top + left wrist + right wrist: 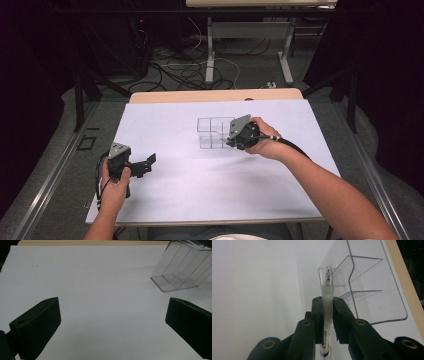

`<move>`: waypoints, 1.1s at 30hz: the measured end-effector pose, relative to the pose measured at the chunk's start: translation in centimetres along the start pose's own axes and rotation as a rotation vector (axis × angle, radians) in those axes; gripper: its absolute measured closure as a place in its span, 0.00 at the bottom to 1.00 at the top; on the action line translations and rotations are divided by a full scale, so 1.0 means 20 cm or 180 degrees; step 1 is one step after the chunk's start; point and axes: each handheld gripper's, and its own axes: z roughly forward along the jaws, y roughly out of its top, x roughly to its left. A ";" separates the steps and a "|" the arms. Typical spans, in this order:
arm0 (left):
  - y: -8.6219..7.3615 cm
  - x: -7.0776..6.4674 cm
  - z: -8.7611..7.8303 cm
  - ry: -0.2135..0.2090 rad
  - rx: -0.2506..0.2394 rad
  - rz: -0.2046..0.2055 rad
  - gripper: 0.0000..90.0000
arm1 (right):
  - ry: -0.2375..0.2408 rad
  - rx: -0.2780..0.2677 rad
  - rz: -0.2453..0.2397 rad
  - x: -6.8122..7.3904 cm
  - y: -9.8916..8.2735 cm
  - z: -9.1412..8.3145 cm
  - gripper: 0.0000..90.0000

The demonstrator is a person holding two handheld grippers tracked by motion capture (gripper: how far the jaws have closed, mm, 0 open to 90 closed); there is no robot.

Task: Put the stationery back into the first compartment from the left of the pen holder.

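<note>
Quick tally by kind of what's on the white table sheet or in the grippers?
Clear divided organizer: 1
Pen, clamped in the right gripper: 1
Grippers, counting the left gripper, open with nothing between its jaws: 2
Total: 4

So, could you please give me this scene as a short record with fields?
surface: white table
organiser: clear, with compartments, standing mid-table
pen: frosted barrel, tip toward the organiser, not yet inside
right gripper: shut on the pen, beside the organiser
left gripper: open, nothing between its jaws, low over the table's near left
</note>
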 end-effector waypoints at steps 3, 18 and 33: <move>0.00 0.00 0.00 -0.0001 0.0000 -0.0007 0.00 | 0.0002 -0.0108 0.0159 -0.01 0.01 -0.02 0.89; 0.00 -0.02 0.01 -0.0090 0.0019 -0.0024 0.00 | 0.0006 -0.0907 0.0958 -0.01 0.03 -0.07 0.89; 0.01 -0.08 0.02 -0.0200 0.0055 -0.0018 0.00 | -0.0147 -0.1450 0.1226 0.02 0.06 -0.09 0.89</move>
